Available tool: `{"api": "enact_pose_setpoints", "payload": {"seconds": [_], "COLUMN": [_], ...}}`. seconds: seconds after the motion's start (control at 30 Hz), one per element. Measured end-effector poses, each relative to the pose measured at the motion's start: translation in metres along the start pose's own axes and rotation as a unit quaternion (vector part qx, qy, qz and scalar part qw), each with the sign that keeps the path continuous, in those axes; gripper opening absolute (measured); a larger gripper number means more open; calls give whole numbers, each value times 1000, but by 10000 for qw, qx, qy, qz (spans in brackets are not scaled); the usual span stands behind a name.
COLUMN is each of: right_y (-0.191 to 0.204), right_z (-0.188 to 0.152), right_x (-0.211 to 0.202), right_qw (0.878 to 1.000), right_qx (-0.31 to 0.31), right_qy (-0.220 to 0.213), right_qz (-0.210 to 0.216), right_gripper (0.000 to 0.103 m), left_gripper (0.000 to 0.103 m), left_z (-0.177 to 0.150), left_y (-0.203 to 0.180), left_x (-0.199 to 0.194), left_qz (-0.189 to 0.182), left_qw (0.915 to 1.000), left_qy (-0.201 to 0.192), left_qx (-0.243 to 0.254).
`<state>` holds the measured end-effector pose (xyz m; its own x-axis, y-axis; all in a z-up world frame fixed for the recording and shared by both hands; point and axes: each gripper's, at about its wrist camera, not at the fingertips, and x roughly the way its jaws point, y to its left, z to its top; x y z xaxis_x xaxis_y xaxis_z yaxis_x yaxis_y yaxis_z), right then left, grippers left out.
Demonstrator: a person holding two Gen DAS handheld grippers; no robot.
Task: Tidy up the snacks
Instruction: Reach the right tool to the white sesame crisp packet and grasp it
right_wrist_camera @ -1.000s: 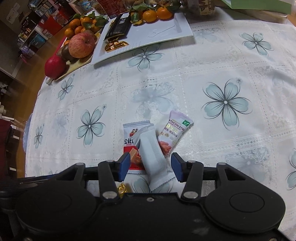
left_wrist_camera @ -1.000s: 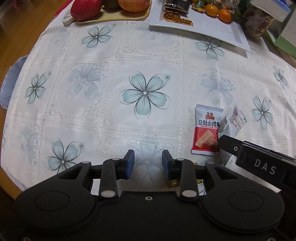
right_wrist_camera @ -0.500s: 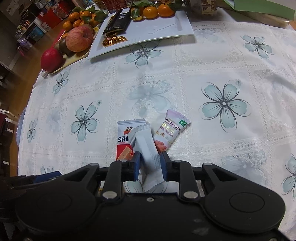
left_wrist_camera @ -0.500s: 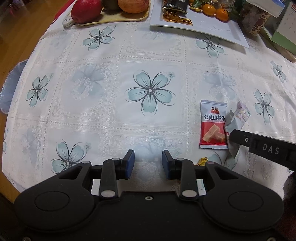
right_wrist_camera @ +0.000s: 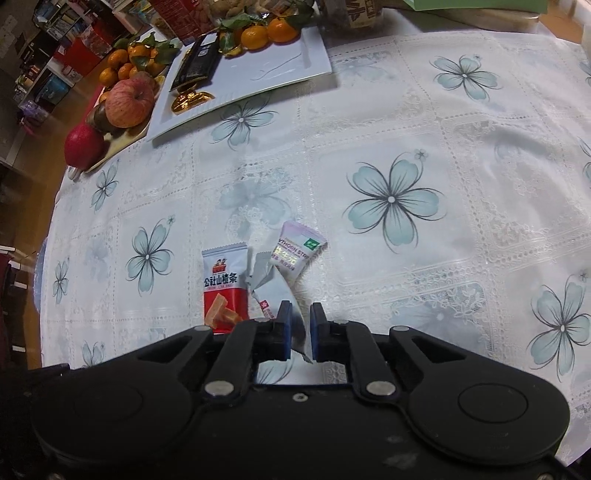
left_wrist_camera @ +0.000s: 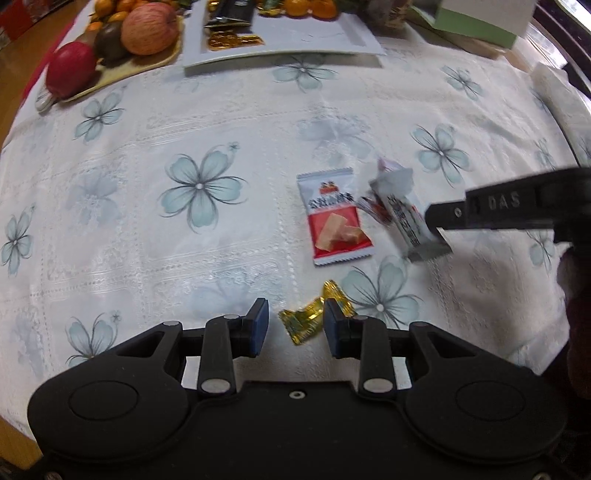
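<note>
My right gripper (right_wrist_camera: 300, 330) is shut on a white snack packet (right_wrist_camera: 275, 291) and holds it just above the cloth; it also shows in the left wrist view (left_wrist_camera: 406, 218). A red and white snack packet (right_wrist_camera: 223, 290) lies to its left, seen too in the left wrist view (left_wrist_camera: 336, 216). A pale purple packet (right_wrist_camera: 297, 253) lies just beyond. My left gripper (left_wrist_camera: 295, 326) is open, with a gold-wrapped candy (left_wrist_camera: 314, 317) lying on the cloth between its fingertips. The white tray (right_wrist_camera: 280, 62) stands at the far side with gold candies (right_wrist_camera: 190, 99) and a black packet (right_wrist_camera: 197, 62).
A fruit board with an apple (right_wrist_camera: 129, 103) and a red fruit (right_wrist_camera: 83, 146) stands far left, beside the tray. Mandarins (right_wrist_camera: 266, 31) sit at the tray's back. A green and white box (left_wrist_camera: 476, 18) stands far right. The table edge curves at the left.
My right gripper closed on the white packet and lifted it. My left gripper moved right, so the gold candy now lies between its open fingers.
</note>
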<state>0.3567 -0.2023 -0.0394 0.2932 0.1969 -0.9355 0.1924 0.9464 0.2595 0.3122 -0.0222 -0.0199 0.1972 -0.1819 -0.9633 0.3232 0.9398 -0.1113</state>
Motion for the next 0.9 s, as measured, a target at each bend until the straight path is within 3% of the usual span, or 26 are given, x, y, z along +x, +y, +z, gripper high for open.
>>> {"api": "enact_pose_setpoints", "payload": {"seconds": [0.07,0.2,0.43,0.9], "right_y": [-3,-7,-11,-20], "right_z": [1,2,2,6], "right_x": [1,0,-1,-8], "right_qw": [10000,9998,9994,9980], "right_qx": [70,196,317,618], "right_qy": [32,93,130,4], "right_qz": [-43,29,67,140], "right_gripper": [12,12,13,17], "left_gripper": [41,41,41,39], "left_z": [-3,-6,-6,11], "left_y": [-8,-20,-22,6], "left_x": [3,12,26,34], "left_qz": [-19,354,448,15], "left_qw": [9994,9969,9957,9974], "left_qy": [63,55,241,427], "left_qx": [347,700,768,-573]}}
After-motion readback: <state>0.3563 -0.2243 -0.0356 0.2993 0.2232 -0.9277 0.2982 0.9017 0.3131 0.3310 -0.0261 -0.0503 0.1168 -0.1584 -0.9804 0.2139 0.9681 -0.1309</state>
